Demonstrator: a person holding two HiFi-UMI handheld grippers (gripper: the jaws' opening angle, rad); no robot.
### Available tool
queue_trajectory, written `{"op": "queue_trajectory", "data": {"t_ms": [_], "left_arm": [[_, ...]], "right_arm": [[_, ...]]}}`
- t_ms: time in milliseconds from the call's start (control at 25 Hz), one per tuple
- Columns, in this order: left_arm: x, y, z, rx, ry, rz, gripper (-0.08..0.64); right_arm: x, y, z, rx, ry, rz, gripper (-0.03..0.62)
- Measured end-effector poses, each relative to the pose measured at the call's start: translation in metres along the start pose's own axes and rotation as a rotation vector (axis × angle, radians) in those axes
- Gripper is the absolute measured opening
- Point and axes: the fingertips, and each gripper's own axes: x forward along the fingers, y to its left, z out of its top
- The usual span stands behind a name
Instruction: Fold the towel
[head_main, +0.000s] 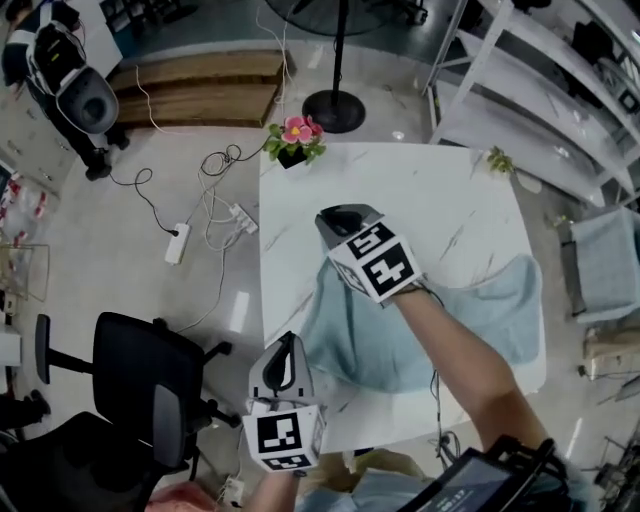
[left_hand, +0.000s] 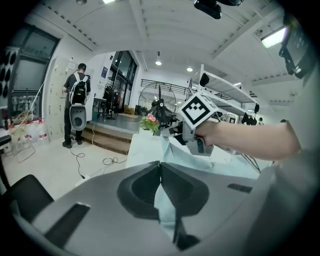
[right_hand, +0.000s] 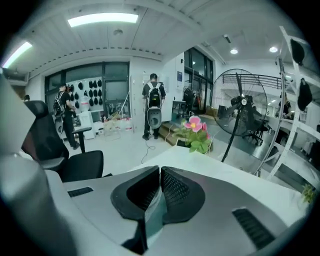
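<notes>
A light blue towel (head_main: 470, 310) lies spread on the white marble table (head_main: 440, 195), with its left side lifted. My right gripper (head_main: 336, 219) hangs over the table's middle, shut on a towel edge; in the right gripper view a strip of the towel (right_hand: 154, 212) sits between the closed jaws (right_hand: 160, 171). My left gripper (head_main: 288, 342) is at the table's near left edge, shut on another part of the towel (left_hand: 166, 205), which is pinched in its jaws (left_hand: 160, 165). The left gripper view also shows the right gripper (left_hand: 170, 134) ahead, with cloth trailing from it.
A pot of pink flowers (head_main: 297, 138) stands at the table's far left corner, a small plant (head_main: 498, 160) at the far right. A black office chair (head_main: 150, 370), a power strip (head_main: 178, 243) with cables, a fan base (head_main: 335, 110) and white shelving (head_main: 560, 100) surround the table.
</notes>
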Motion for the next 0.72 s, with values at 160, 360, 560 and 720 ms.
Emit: {"op": "queue_trajectory", "data": {"t_ms": [160,360,560,720], "left_arm": [[0.009,0.008,-0.018,0.006,0.036,0.014,0.009],[0.004,0.01,-0.028,0.018,0.053,0.062,0.009],[-0.004,0.014,-0.032,0.027,0.058,0.086,0.011],[-0.001,0.008,-0.049,0.077,0.108,0.063,0.084]], "right_arm": [[0.045,0.005,-0.035,-0.015,0.076,0.015,0.026],[0.052,0.034,-0.045,0.028,0.08,0.192,0.195],[-0.023,0.056,0.025,0.161,-0.13,0.393,0.261],[-0.097,0.038,0.044,0.12,-0.217,0.367,0.24]]}}
